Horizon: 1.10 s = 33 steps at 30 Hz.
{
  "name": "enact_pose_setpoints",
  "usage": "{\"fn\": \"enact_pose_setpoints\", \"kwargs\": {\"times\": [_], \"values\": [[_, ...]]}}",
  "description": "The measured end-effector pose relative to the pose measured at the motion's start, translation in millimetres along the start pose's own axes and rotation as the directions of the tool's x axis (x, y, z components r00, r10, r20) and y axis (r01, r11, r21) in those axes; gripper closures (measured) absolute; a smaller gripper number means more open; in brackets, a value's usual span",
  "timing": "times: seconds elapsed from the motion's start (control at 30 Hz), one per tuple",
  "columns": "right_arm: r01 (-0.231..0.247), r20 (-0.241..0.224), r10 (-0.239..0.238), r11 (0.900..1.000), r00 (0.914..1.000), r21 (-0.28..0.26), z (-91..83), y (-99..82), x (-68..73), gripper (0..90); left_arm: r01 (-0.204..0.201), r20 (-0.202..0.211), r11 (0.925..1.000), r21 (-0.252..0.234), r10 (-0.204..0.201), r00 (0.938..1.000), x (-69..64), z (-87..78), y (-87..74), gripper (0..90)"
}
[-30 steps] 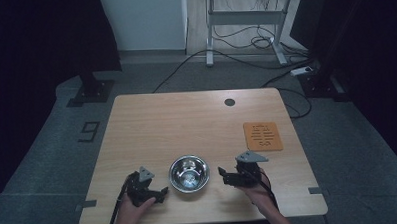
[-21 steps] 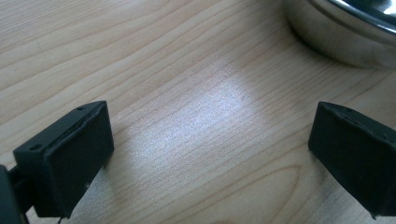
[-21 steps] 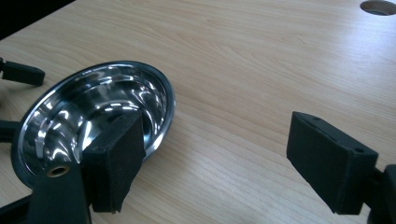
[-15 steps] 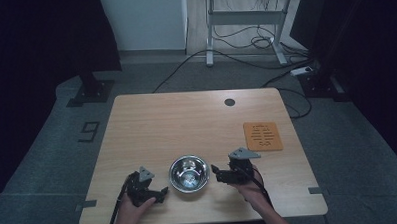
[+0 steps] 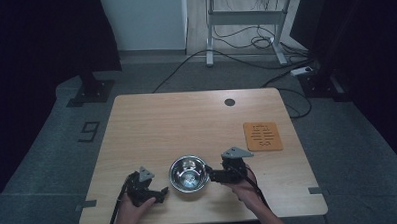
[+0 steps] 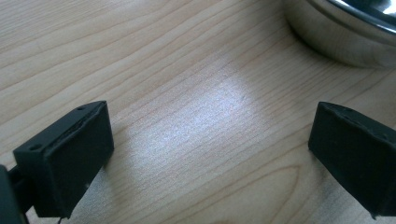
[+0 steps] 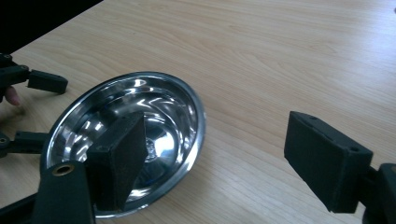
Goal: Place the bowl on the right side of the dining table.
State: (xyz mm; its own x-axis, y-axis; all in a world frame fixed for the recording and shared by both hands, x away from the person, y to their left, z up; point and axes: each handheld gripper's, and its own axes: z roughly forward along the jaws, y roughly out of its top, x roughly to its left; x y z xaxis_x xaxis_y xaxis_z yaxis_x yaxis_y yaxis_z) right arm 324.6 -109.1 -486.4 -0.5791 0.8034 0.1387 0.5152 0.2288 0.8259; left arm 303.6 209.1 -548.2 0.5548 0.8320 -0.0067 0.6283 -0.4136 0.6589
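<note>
Two grippers sit low at the table's (image 5: 151, 118) near edge, flanking a steel bowl (image 5: 188, 173). Left gripper (image 5: 159, 194) gapes over bare wood; right gripper (image 5: 209, 172), jaws spread wide, straddles the bowl's rim.

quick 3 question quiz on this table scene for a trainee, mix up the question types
1. True or false: the shiny round steel bowl is held in the left gripper.
2. Which way do the right gripper jaws stand over the bowl rim? A) one inside the bowl, one outside B) both inside C) both clear of it
3. Fill in: the flat orange square mat lies on the light wooden table to the person's ____ of the bowl.

Key: 1 false, its jaws stand open over bare wood beside the bowl. 2 A. 3 right.
</note>
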Motion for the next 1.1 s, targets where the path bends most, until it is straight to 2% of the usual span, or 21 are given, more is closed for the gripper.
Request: {"fn": "enact_pose_setpoints", "kwargs": {"times": [0.23,0.77,1.1], "values": [[0.013,-0.022,-0.013,0.9997,0.9997,0.020,11.1,-0.8,9.6,21.9,0.000,0.001,1.0000,0.000,0.000,1.0000,0.0,0.0,0.0,0.0],[0.002,-0.028,0.000,0.9969,0.9996,0.079,36.8,-10.6,12.9,24.3,-0.001,0.001,1.0000,0.000,0.001,1.0000,0.0,0.0,0.0,0.0],[-0.025,-0.025,0.028,0.9921,0.9993,0.123,48.1,-19.0,10.6,31.1,-0.002,0.001,1.0000,0.000,0.002,1.0000,-0.1,0.1,0.0,0.0]]}}
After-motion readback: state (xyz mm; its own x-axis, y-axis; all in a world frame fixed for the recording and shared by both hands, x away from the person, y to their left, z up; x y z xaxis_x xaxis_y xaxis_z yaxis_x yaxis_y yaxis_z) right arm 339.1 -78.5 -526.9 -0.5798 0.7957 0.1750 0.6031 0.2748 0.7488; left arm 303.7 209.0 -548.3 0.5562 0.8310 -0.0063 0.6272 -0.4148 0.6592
